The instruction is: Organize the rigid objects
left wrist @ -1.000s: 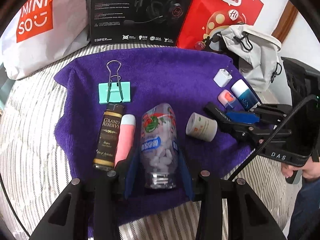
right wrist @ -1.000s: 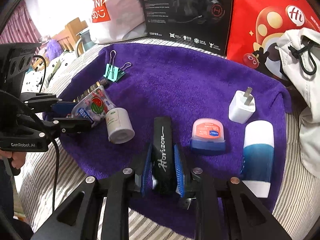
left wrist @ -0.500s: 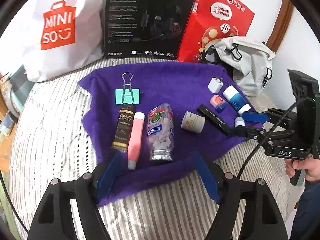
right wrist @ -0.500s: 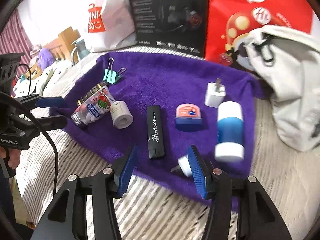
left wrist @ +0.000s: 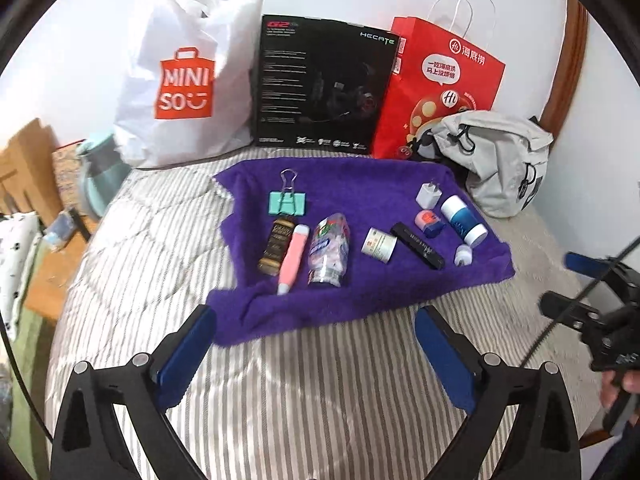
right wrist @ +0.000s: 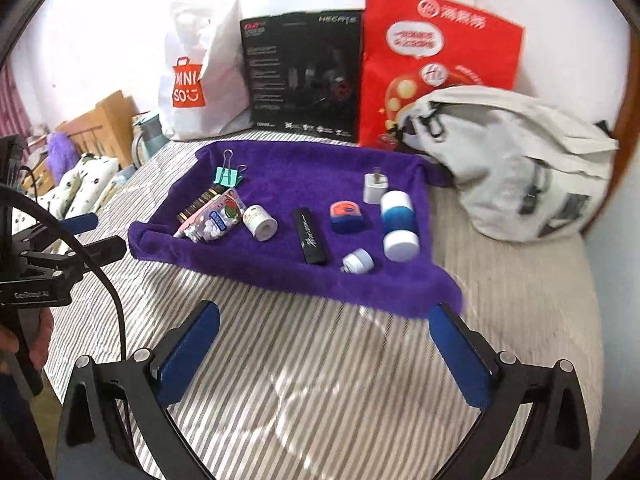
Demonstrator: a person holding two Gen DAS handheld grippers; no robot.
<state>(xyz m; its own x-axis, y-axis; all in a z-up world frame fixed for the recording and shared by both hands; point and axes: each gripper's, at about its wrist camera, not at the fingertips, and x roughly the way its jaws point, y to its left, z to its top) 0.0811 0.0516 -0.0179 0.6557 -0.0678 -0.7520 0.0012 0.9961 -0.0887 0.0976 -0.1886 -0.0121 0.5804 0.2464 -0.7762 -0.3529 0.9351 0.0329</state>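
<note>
A purple towel (left wrist: 360, 184) on the bed carries a row of small items. From the left lie a teal binder clip (left wrist: 286, 203), a brown bottle (left wrist: 276, 248), a pink tube (left wrist: 293, 258), a clear pill bottle (left wrist: 330, 248), a white jar (left wrist: 379, 245), a black bar (left wrist: 417, 245), a lip balm tin (left wrist: 429, 222), a blue-white bottle (left wrist: 464, 220), a white charger (left wrist: 429, 196) and a small white cap (left wrist: 463, 256). My left gripper (left wrist: 314, 320) hangs open and empty before the towel's near edge. My right gripper (right wrist: 326, 316) is also open and empty, off the towel.
Against the wall stand a white shopping bag (left wrist: 188, 80), a black headset box (left wrist: 324, 88) and a red paper bag (left wrist: 440, 80). A grey backpack (left wrist: 500, 160) lies right of the towel. Striped bedding (left wrist: 320, 400) stretches in front. Furniture and a kettle (left wrist: 100, 176) stand left of the bed.
Both grippers opened and pulled back from the towel. The left let go of the pill bottle; the right let go of the black bar. Both items rest in the row.
</note>
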